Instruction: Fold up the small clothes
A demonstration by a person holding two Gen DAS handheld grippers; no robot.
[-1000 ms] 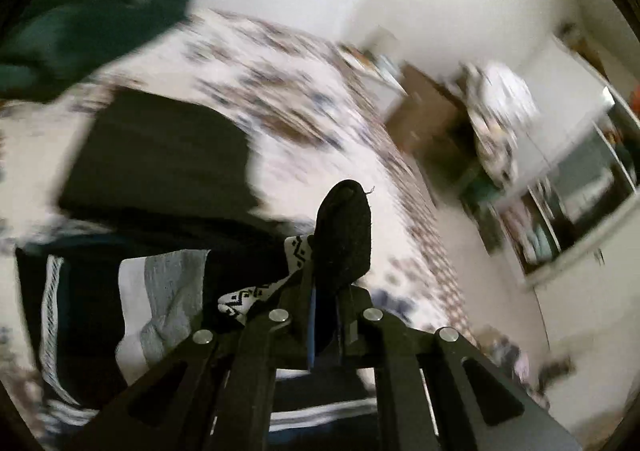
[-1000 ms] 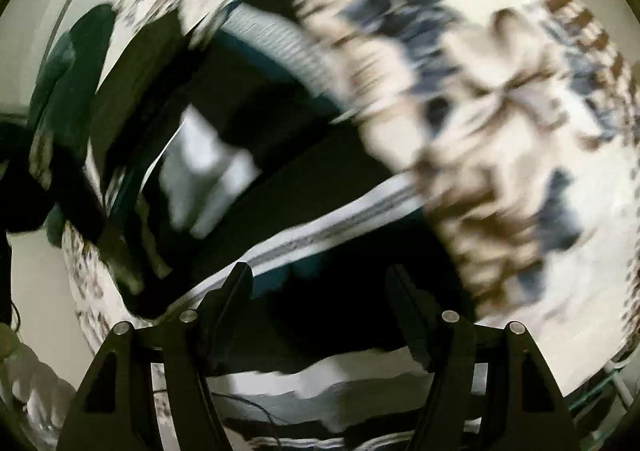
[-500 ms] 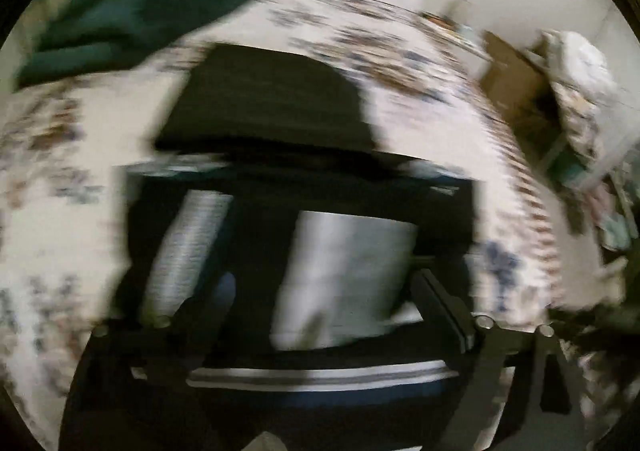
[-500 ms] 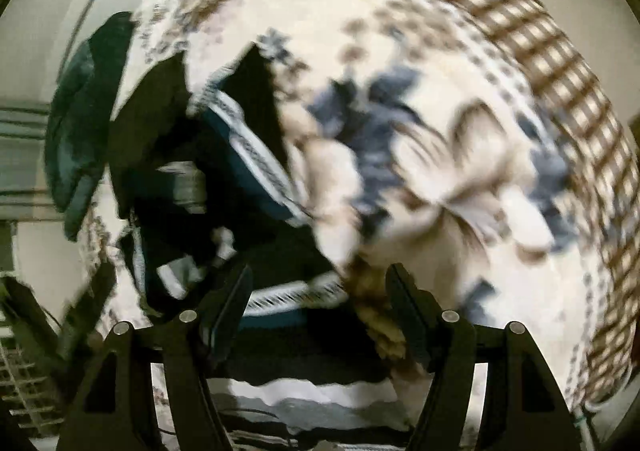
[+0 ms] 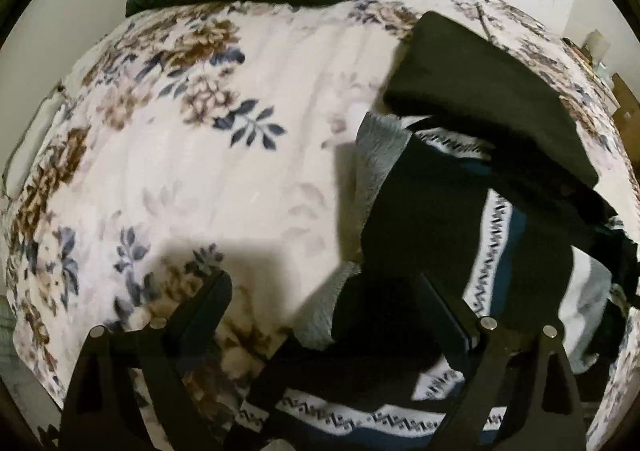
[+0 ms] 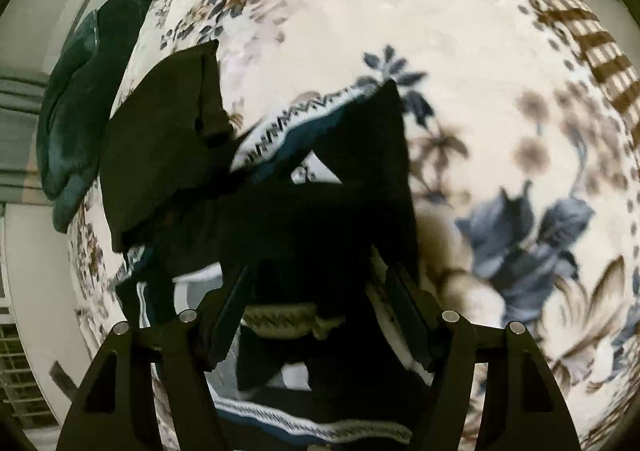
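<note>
Dark patterned-trim garment (image 5: 436,219) lies crumpled on the floral blanket (image 5: 208,171), beside a folded black piece (image 5: 480,91). Left gripper (image 5: 328,307) jaws apart, empty, over the garment's edge; right gripper (image 6: 316,291) jaws apart above its folds. Risk: pinching several layers, dragging the bundle askew

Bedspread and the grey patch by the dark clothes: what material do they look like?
Bedspread: soft plush or fleece with a matte printed floral, judging by its faint ribbed nap. Grey patch: fuzzy pile, likely fleece or terry; too blurred to be sure.
</note>
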